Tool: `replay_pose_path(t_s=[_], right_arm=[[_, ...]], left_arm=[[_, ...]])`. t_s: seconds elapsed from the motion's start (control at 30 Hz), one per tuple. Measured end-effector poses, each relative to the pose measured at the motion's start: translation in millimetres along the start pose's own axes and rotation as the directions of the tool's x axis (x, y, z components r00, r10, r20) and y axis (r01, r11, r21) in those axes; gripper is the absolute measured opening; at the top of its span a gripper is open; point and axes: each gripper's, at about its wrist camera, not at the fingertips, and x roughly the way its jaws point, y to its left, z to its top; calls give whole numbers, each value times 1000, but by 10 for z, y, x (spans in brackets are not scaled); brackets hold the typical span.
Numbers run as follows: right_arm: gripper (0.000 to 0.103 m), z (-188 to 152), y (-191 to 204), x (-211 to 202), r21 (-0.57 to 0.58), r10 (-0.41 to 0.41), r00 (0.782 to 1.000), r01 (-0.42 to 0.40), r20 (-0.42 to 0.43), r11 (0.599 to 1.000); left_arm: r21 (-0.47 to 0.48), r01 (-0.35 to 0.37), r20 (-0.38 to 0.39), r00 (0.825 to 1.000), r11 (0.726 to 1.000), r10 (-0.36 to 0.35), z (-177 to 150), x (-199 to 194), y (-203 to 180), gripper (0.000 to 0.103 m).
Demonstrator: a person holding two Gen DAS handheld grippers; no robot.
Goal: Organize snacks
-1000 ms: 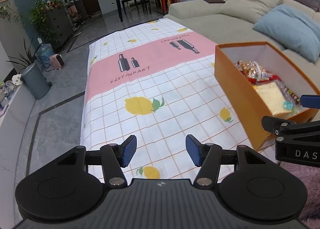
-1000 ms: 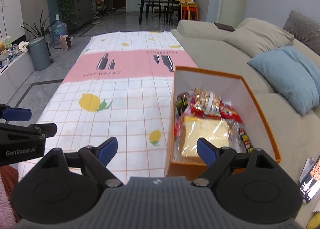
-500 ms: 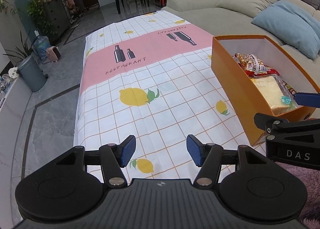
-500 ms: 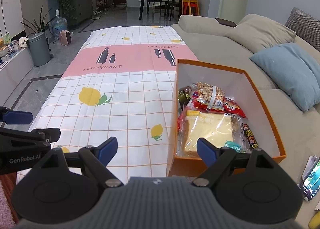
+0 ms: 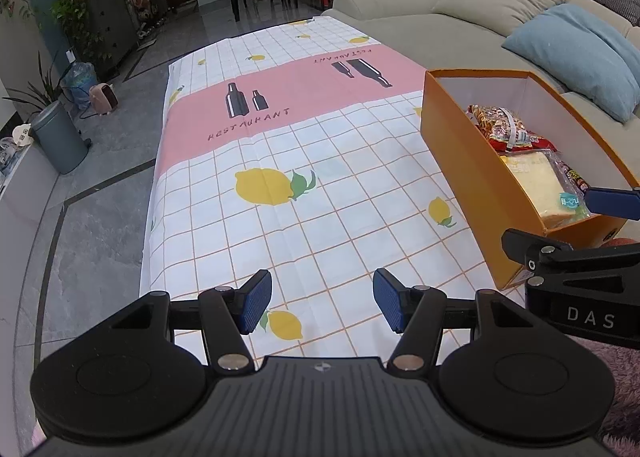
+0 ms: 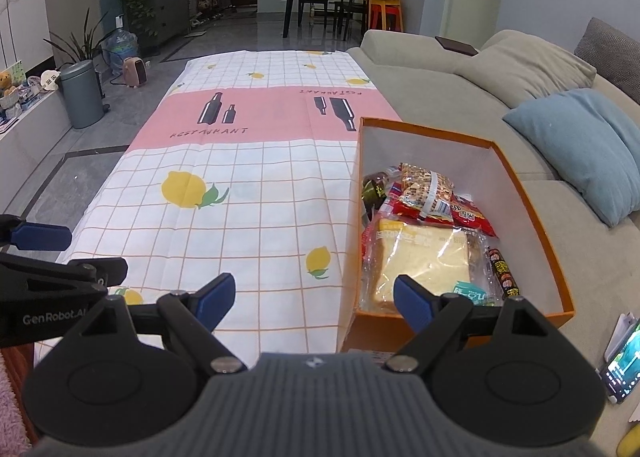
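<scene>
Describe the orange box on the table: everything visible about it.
The orange box is a lidless rectangular carton, seemingly cardboard, orange outside with a pale grey-white lining. It sits upright at the right edge of the lemon-print tablecloth, next to the sofa. Inside lie a bagged bread slice, red snack packets, a dark packet and a sausage stick. Its far part is empty. Neither claw touches it.

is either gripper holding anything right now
No. The left gripper and right gripper are both open and empty; the snacks lie in the orange cardboard box.
</scene>
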Motion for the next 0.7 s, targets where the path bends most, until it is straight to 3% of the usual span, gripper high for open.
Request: replay_pose_path(t_s=[0.7], right_arm=[[84,-8,40,-5,-7,4,1000,-4,-3,1000]], left_arm=[[-10,8,0,1000,1000,-8,-1,-11,5,69]])
